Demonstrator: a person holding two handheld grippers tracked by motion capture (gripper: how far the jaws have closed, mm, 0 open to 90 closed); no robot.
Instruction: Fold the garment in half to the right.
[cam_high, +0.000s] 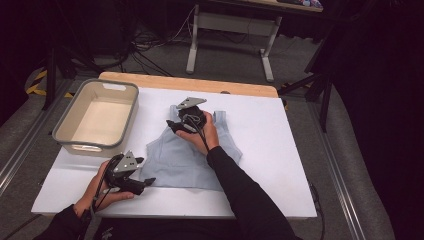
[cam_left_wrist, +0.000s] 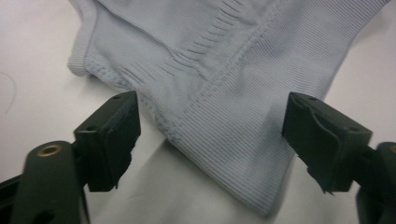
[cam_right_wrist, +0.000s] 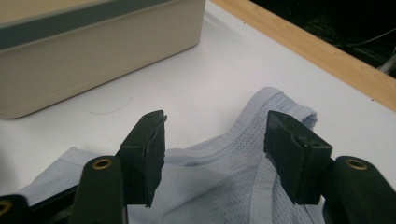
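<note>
On white table (cam_high: 280, 150), pale-blue ribbed top (cam_high: 180, 160).

Dim room, bright tabletop — soft, grainy

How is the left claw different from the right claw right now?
The left claw sits at the top's bottom corner near the table's front edge; the right claw is up at a shoulder strap by the neckline. The left claw's jaws stand wider apart than the right claw's. Both are black, hand-held, open, and have light blue cloth between their jaws without pinching it.
</note>
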